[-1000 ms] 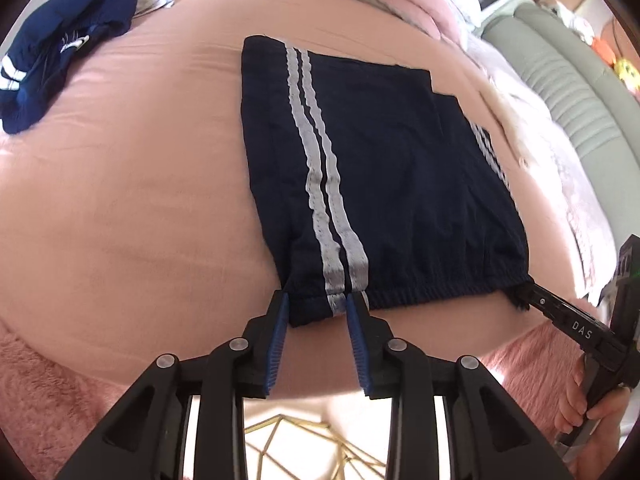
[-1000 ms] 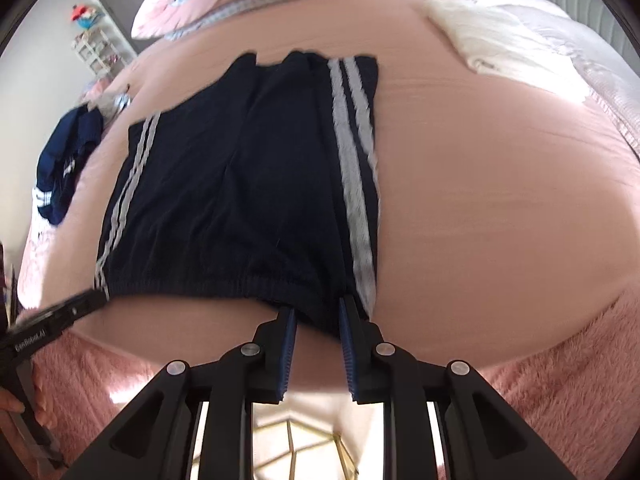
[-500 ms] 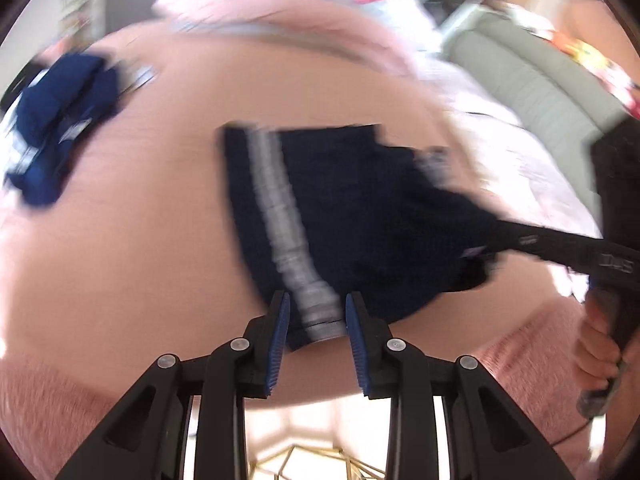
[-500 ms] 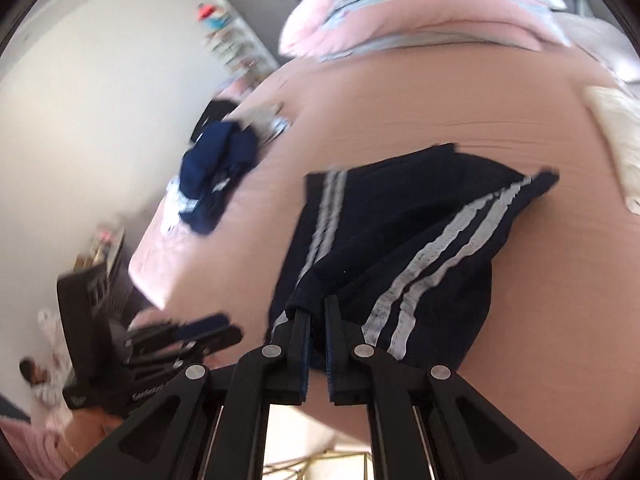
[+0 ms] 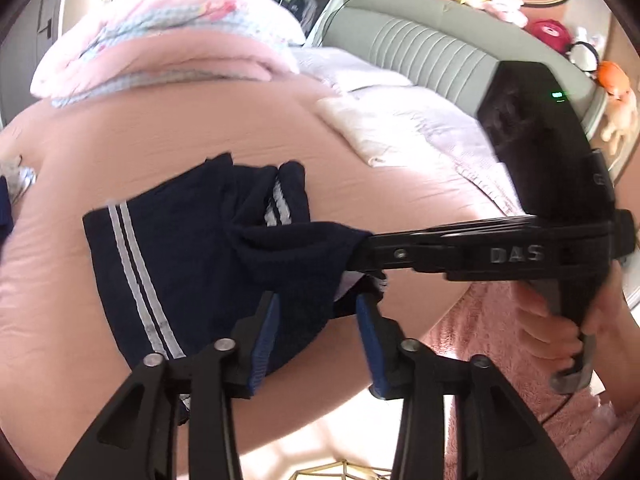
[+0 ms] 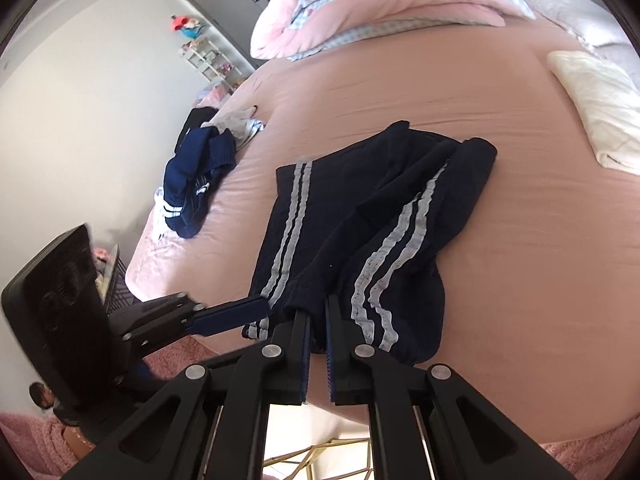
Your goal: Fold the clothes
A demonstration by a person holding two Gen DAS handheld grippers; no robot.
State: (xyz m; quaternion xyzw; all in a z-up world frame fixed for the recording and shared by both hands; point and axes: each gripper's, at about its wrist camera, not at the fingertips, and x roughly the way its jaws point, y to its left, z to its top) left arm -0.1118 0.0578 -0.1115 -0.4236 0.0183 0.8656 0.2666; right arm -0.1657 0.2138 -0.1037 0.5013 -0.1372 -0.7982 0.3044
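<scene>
Bedding in pink spreads ahead of both grippers, the bedspread (image 6: 520,220) filling most of each view, with a folded pink quilt (image 6: 380,8) at its far end, a cream folded cloth (image 6: 592,108) off to the right gripper's far right, and a crumpled blue garment (image 6: 196,184) well off to its left. Just in front of the tools lie the navy shorts (image 6: 320,220), the piece being folded. A second ago they lay flat and spread wide, one gripper at each end of the waistband; now the right-hand half has been lifted and carried across toward the left one, so the side stripes that sat far apart nearly converge at the near edge. That looks like the lengthwise half-fold under way, not yet laid flat: the raised leg is bunched and wrinkled. The shorts' long axis runs away from the grippers, waistband nearest and leg hems pointing to the far end of the bed. The right gripper (image 6: 318,316) is clamped tight on the waistband fabric. The left gripper (image 5: 316,320) is opening its jaws, cloth lying loose between the blue pads (image 5: 266,336), so it appears to be letting go.
</scene>
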